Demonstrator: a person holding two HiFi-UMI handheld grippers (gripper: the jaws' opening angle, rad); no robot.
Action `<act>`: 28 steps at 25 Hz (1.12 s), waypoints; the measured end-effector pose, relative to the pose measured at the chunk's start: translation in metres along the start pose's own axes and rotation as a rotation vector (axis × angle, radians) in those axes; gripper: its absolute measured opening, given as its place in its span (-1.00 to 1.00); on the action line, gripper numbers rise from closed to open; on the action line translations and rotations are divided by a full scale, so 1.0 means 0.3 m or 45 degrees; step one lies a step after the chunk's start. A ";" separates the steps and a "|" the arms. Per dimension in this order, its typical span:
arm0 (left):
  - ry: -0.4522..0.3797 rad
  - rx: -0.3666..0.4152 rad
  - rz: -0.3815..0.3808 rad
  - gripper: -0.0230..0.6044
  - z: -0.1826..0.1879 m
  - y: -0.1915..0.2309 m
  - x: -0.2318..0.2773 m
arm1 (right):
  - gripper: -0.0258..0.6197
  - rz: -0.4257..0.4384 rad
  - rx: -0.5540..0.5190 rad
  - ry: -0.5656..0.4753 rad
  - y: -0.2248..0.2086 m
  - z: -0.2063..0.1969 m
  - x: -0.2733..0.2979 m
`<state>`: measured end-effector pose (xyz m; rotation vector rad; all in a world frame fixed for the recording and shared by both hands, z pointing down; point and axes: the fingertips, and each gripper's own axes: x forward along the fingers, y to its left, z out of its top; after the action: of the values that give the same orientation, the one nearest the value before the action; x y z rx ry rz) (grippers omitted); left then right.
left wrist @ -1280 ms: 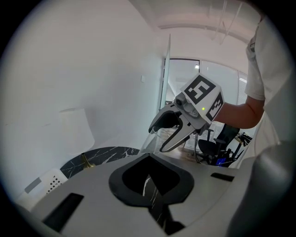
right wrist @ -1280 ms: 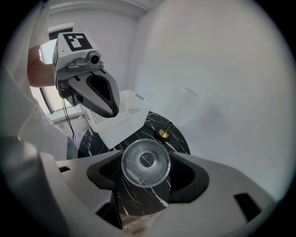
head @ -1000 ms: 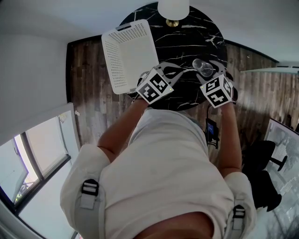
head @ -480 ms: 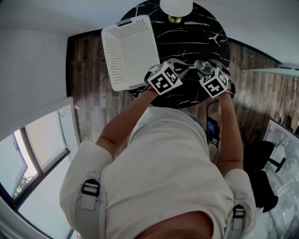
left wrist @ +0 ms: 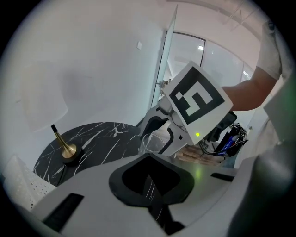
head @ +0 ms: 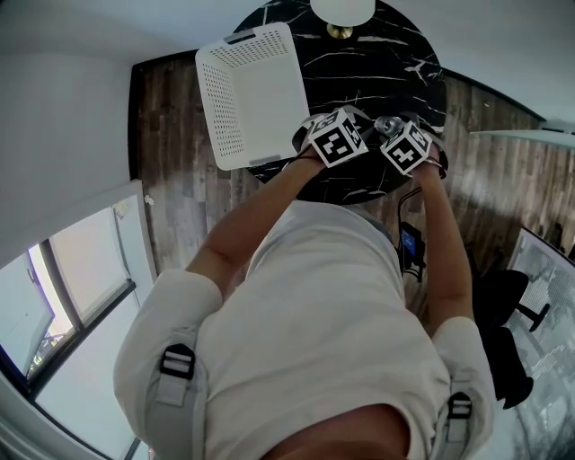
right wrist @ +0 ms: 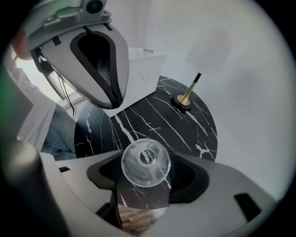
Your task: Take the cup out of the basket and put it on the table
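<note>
A clear plastic cup [right wrist: 145, 163] lies on its side between my right gripper's [right wrist: 144, 175] jaws, its base facing the camera. That gripper is shut on it. In the head view the cup [head: 386, 126] hangs over the near part of the round black marble table [head: 395, 63]. The white perforated basket [head: 256, 94] stands at the table's left edge with nothing showing inside. My left gripper [head: 334, 126] hovers just left of the cup. Its jaws [left wrist: 149, 159] are shut with nothing between them. In the left gripper view the cup [left wrist: 152, 142] sits right ahead of them.
A brass lamp base [right wrist: 186, 99] stands at the table's far side, under a white shade [head: 343, 7]. Wooden floor [head: 175, 171] surrounds the table. A white wall lies behind it. The basket [right wrist: 143, 69] overhangs the table's left rim.
Both grippers have moved farther over the table and closer together. The cup went along in the right gripper.
</note>
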<state>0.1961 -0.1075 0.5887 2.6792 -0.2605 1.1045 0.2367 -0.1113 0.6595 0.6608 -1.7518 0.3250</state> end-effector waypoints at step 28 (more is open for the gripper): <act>0.195 0.005 -0.051 -0.91 -0.075 -0.004 0.144 | -0.02 0.075 -0.073 0.151 0.062 -0.133 0.154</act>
<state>0.2116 -0.1033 0.6345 2.5741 -0.1763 1.2905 0.2500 -0.0871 0.7169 0.5388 -1.6637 0.3466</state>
